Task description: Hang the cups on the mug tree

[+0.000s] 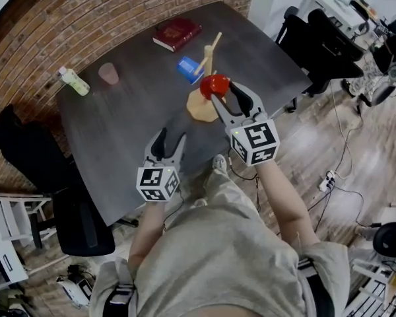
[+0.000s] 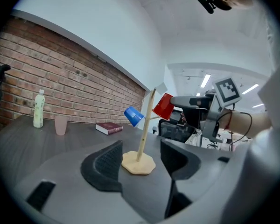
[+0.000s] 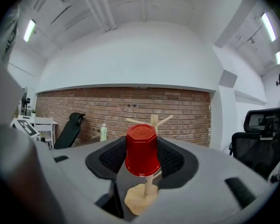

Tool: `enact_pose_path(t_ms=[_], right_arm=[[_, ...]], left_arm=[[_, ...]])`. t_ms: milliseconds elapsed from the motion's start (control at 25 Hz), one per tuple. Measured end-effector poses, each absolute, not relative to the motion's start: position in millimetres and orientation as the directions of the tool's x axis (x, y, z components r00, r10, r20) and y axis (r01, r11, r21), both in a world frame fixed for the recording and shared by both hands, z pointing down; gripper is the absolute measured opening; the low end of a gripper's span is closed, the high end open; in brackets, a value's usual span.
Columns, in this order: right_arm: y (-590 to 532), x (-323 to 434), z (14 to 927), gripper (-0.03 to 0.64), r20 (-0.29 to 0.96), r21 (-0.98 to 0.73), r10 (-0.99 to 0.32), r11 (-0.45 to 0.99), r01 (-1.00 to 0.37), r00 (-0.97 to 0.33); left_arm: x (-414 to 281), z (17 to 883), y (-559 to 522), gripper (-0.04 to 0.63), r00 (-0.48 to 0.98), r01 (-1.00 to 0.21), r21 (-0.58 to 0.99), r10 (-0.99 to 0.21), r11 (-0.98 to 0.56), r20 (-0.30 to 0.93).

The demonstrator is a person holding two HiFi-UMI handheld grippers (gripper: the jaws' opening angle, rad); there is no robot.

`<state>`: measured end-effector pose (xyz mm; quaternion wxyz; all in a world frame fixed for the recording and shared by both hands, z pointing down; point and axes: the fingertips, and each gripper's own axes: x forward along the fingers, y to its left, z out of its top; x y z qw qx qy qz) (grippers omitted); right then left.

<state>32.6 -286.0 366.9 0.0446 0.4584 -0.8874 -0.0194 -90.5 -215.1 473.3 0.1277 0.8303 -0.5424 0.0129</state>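
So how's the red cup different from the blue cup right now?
Colour: one is red, the other blue. The red cup is gripped by the right gripper, while the blue cup hangs free on a branch of the mug tree. The red cup sits base up; the blue cup tilts sideways. Both are plain tapered cups, off the table.

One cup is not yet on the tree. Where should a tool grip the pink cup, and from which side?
Probably its side wall, mid-height, coming level from the near table edge: the pink cup stands upright and alone, the bottle apart at its left.
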Motion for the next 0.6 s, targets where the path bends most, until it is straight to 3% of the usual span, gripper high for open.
enact_pose_path(t_ms=[600], right_arm=[[-315,72,372,0.199,0.067,0.031,-0.873,0.486,-0.874,-0.483]], left_arm=[[-72,474,-228,0.249,0.452,-0.886,0.197,-0.877,-0.42,0.162]])
